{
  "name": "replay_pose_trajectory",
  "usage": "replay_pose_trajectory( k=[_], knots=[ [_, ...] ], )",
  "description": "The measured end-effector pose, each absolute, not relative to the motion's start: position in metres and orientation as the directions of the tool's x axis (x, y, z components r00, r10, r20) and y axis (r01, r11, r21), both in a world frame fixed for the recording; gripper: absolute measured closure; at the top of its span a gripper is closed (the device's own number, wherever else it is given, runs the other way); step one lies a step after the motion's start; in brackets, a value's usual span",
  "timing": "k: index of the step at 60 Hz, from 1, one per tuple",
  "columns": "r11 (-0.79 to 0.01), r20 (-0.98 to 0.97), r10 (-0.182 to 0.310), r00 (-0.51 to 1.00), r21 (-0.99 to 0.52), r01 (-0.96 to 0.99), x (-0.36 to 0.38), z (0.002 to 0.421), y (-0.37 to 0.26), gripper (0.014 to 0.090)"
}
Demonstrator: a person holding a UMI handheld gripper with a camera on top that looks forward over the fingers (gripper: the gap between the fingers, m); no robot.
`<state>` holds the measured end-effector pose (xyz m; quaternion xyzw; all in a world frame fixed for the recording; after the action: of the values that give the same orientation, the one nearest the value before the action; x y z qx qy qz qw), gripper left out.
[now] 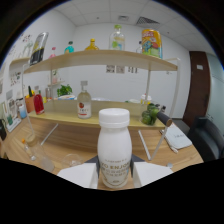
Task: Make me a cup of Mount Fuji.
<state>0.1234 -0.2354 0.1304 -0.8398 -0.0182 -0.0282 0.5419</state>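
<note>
White plastic bottle [114, 148] with a white screw cap, upright between the two pale fingers [80, 175] of the gripper [114, 179]; each finger lies against a side of the bottle near its base, so the claw is closed on it and holds it. Faint lettering runs across the lower part of the bottle. Behind the bottle, a two-tier wooden shelf [95, 120] on thin white legs. On its lower board, directly behind and slightly left of the bottle, a clear glass bottle [84, 103] with a red-marked label; further left of that, a small green plant [64, 90] and a red and an orange container [34, 104]. To the right of the white bottle on the same board, dark green round items [149, 115]. On the upper board above the bottle, a yellow bottle [91, 45], a clear bottle with green contents [117, 38] and a colourful box [151, 42]. Left of the white bottle, on the wooden table [60, 147], clear glassware [31, 134]. To its right, a white notebook [176, 137] and a dark chair [206, 135]
</note>
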Motion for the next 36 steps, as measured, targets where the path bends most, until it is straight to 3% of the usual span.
replay_pose_trajectory(
  k=[7, 16, 26, 36],
  knots=[
    [-0.430, 0.346, 0.105, 0.932, -0.830, 0.356, 0.130, 0.109, -0.229, 0.0570],
    [-0.369, 0.663, 0.237, 0.710, -0.615, 0.697, 0.136, 0.104, -0.220, 0.0571],
    [-0.272, 0.876, 0.320, 0.361, -0.280, 0.921, 0.144, 0.112, -0.213, 0.0573],
    [-0.161, 0.941, 0.340, 0.013, 0.045, 0.986, 0.140, 0.124, -0.204, 0.0569]
  ],
)
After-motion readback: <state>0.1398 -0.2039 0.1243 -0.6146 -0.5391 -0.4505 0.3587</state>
